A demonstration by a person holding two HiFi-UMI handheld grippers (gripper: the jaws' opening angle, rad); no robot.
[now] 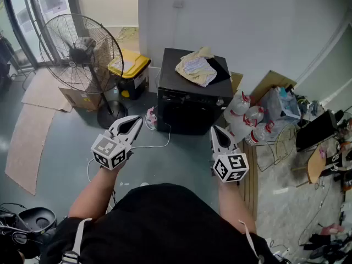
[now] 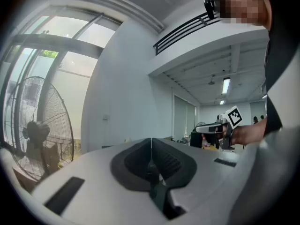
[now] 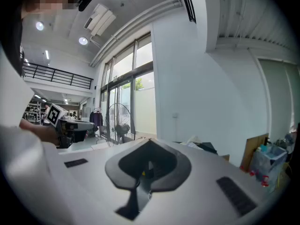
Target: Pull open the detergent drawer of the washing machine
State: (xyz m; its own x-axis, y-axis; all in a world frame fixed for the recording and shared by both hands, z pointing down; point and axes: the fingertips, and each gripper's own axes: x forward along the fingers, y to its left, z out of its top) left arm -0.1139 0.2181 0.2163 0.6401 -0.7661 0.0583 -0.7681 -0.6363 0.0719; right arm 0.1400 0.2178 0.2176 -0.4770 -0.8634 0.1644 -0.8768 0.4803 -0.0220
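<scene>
The black washing machine [image 1: 190, 106] stands against the white wall at the middle of the head view, with a crumpled cloth [image 1: 197, 67] on its lid. Its front top strip carries a small knob [image 1: 220, 102]; I cannot make out the detergent drawer. My left gripper [image 1: 137, 119] is held in the air well short of the machine's left front, jaws shut and empty. My right gripper [image 1: 215, 128] hovers before the machine's right front corner, also shut on nothing. In the right gripper view the machine's top [image 3: 202, 147] shows beyond the closed jaws [image 3: 149, 140].
A large pedestal fan [image 1: 82, 54] stands at the left, with a yellow-lidded bin [image 1: 130, 70] behind it. Water bottles [image 1: 247, 120] and a wire rack crowd the machine's right side. A white cable [image 1: 154, 145] lies on the grey floor in front.
</scene>
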